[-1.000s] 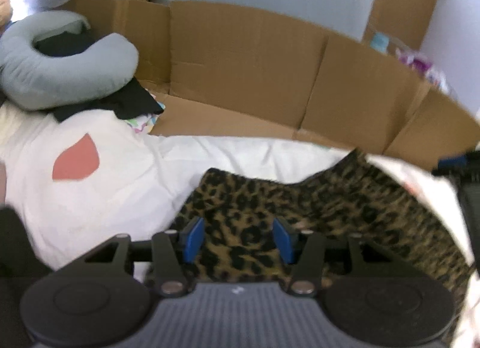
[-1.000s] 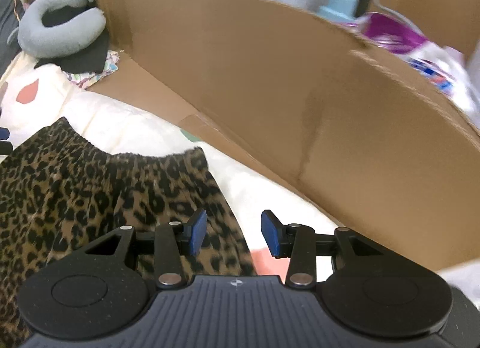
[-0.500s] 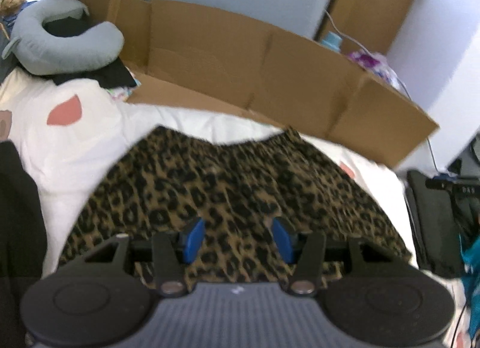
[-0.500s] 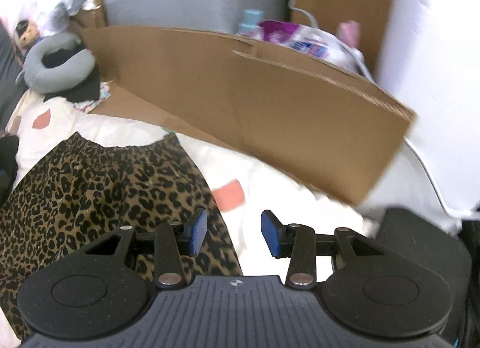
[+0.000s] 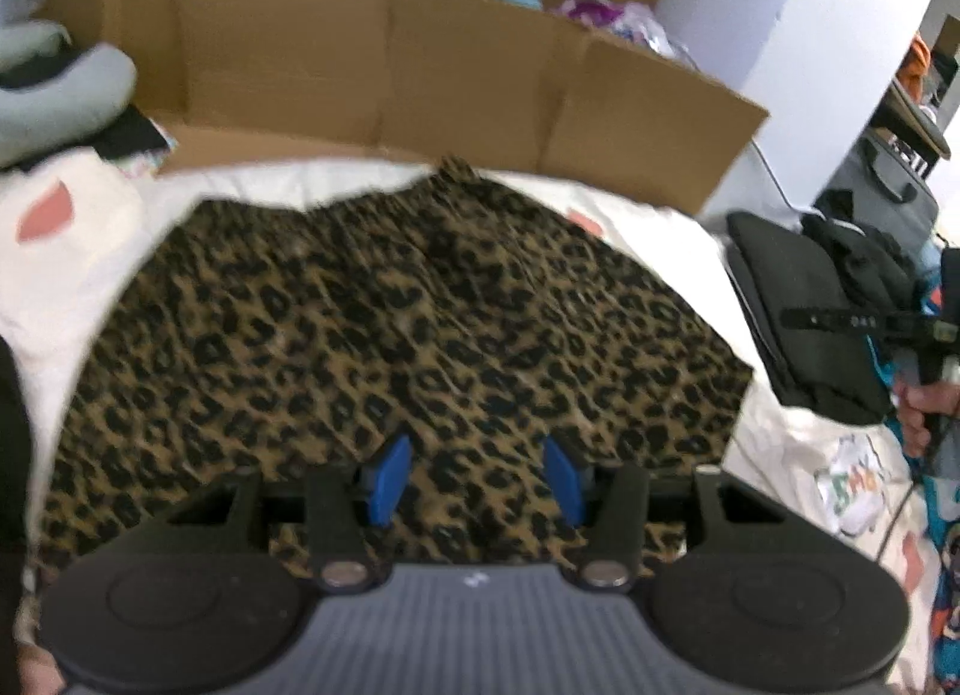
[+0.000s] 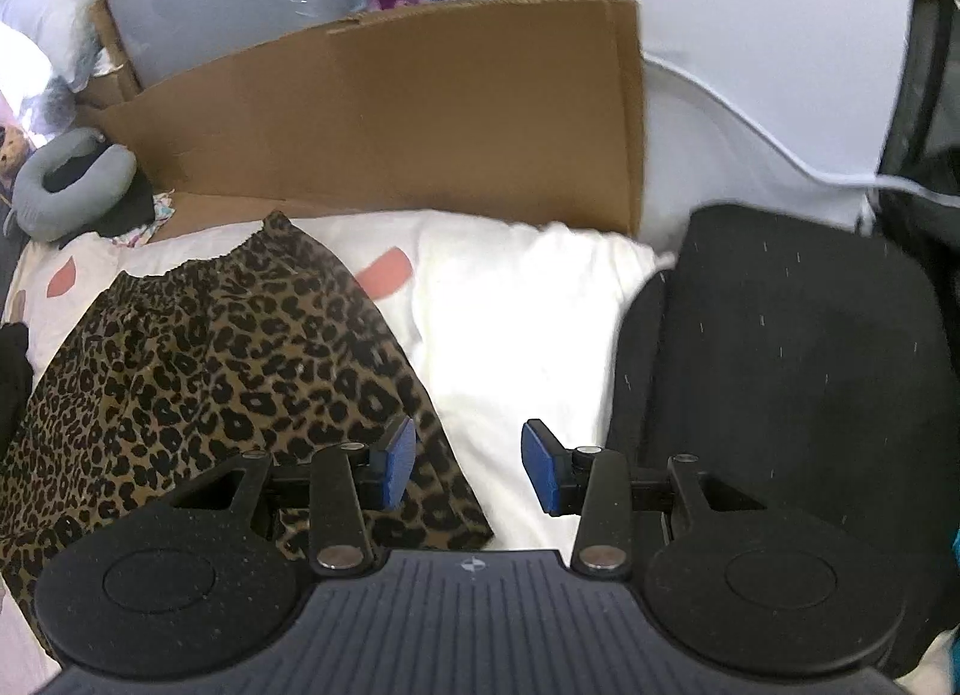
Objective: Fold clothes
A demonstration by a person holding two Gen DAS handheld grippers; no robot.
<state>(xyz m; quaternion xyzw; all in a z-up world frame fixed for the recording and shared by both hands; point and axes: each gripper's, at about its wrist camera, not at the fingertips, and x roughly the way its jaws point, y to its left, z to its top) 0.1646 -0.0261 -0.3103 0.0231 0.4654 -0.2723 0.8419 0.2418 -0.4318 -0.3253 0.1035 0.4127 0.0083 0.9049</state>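
Note:
A leopard-print skirt (image 5: 408, 323) lies spread flat on a white sheet (image 5: 90, 251) with pink marks, its gathered waistband towards the cardboard. My left gripper (image 5: 477, 473) hovers open above the skirt's near hem, with nothing between its blue pads. In the right wrist view the skirt (image 6: 198, 371) fills the left side. My right gripper (image 6: 470, 464) stands open over the skirt's right near corner and the bare sheet (image 6: 516, 335), and it holds nothing. A hand (image 5: 921, 401) gripping a black device shows at the right edge of the left wrist view.
A folded-out cardboard wall (image 5: 372, 71) (image 6: 420, 113) stands behind the skirt. A grey neck pillow (image 6: 66, 185) lies far left. A black folded item (image 6: 780, 371) (image 5: 804, 323) lies to the right of the sheet, and a grey case (image 5: 882, 197) stands beyond it.
Both grippers have pulled back from the cardboard towards the skirt's near hem, so the whole skirt now shows. The right view has swung right, bringing the black item into sight. Both stay open.

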